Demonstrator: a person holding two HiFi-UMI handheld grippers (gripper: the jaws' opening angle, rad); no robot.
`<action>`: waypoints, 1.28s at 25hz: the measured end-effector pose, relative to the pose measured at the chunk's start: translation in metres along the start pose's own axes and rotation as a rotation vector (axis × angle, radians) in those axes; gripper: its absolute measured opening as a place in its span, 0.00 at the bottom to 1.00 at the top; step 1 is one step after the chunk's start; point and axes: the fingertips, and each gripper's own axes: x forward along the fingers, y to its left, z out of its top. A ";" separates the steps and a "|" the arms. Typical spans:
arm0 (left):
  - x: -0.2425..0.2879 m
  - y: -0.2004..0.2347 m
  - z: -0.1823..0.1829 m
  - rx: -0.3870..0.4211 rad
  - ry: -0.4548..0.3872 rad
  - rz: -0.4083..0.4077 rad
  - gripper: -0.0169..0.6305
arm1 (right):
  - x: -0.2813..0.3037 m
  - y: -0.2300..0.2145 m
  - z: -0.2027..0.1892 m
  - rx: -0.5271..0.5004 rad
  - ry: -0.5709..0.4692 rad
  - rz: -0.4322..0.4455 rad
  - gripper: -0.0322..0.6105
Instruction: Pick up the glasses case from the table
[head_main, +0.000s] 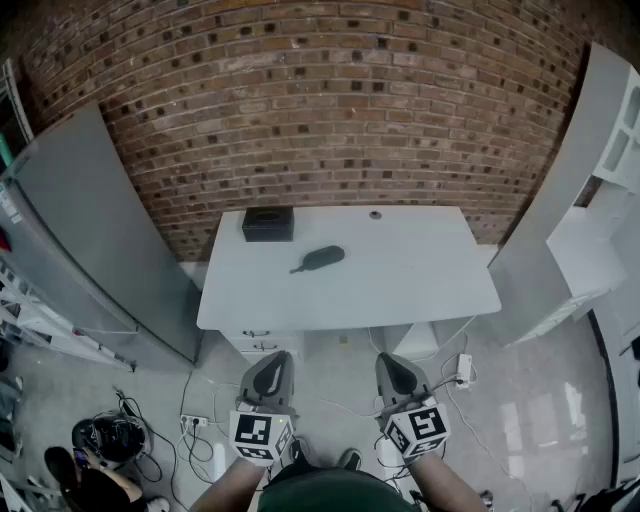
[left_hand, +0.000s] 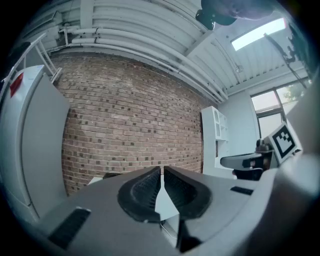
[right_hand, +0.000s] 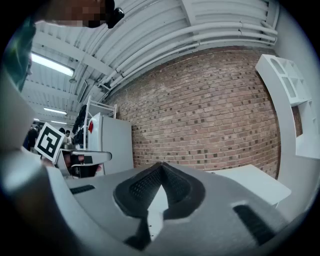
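Trouble looked likeliest in the approach itself. The glasses case (head_main: 318, 258) lay flat on the white table (head_main: 400, 285), left of the middle and nearer the brick wall than the front edge, well away from where the person stood, so a long reach over that edge was called for. A gripper arriving with its jaws together would probably nudge the dark, rounded case across the smooth top rather than straddle it, and a pinch on its narrow end might let it slip or swing out. A black box (head_main: 268, 223) stood near the case at the back left corner, and a careless sweep from that side could knock it. The left gripper (head_main: 268, 377) was held low in front of the person, short of the table, its jaws closed pad to pad with nothing between them, touching nothing. The right gripper (head_main: 398, 374) was held beside it, pointing level at the wall, its jaws likewise pressed together and empty.
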 end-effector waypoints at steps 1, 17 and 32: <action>0.002 0.002 0.001 -0.001 -0.001 -0.002 0.05 | 0.003 0.000 0.000 0.000 0.000 -0.001 0.05; 0.028 0.073 0.003 -0.017 -0.012 -0.040 0.05 | 0.062 0.010 0.011 0.004 -0.027 -0.075 0.05; 0.040 0.150 -0.006 -0.061 -0.017 -0.061 0.05 | 0.113 0.020 0.022 -0.042 -0.024 -0.172 0.05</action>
